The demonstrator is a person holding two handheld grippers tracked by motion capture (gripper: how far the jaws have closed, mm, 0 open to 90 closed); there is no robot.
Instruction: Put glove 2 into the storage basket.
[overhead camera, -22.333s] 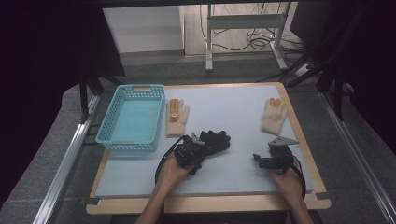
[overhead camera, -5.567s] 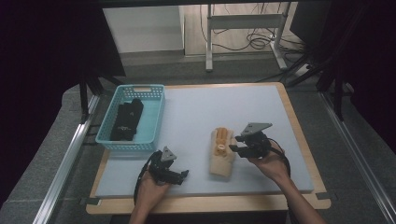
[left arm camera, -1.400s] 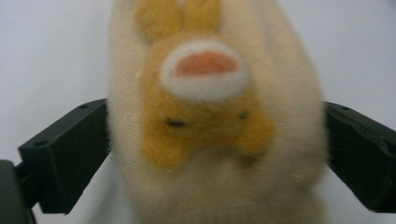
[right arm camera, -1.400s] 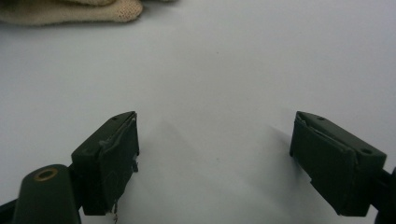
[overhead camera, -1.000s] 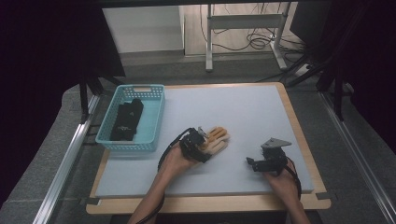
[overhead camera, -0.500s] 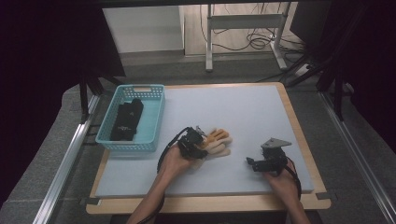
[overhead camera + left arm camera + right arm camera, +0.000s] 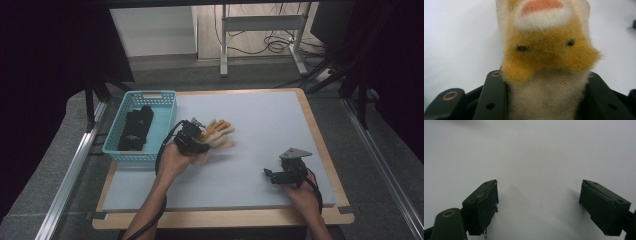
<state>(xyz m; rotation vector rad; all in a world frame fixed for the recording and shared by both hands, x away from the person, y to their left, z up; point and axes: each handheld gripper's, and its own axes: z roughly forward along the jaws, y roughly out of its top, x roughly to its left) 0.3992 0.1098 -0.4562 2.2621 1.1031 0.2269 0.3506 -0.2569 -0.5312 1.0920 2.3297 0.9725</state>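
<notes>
A fuzzy cream and orange-tan glove (image 7: pixel 218 134) hangs from my left gripper (image 7: pixel 192 141), lifted a little above the white mat. In the left gripper view the glove (image 7: pixel 549 55) sits between the two black jaws, and the left gripper (image 7: pixel 545 77) is shut on its cream cuff. To the left stands a teal basket (image 7: pixel 150 94) with black gloves (image 7: pixel 135 129) lying inside. My right gripper (image 7: pixel 270 175) rests low over the mat at the front right. In its own view the right gripper (image 7: pixel 539 195) stands open, with bare mat between the jaws.
The white mat (image 7: pixel 260 110) lies on a wooden-edged table (image 7: pixel 320 130). Metal rails run along both sides of the table, and a metal frame with cables stands on the floor behind it.
My left gripper has lifted the glove off the mat and carried it up and a little left, toward the basket. The right gripper has stayed where it was.
</notes>
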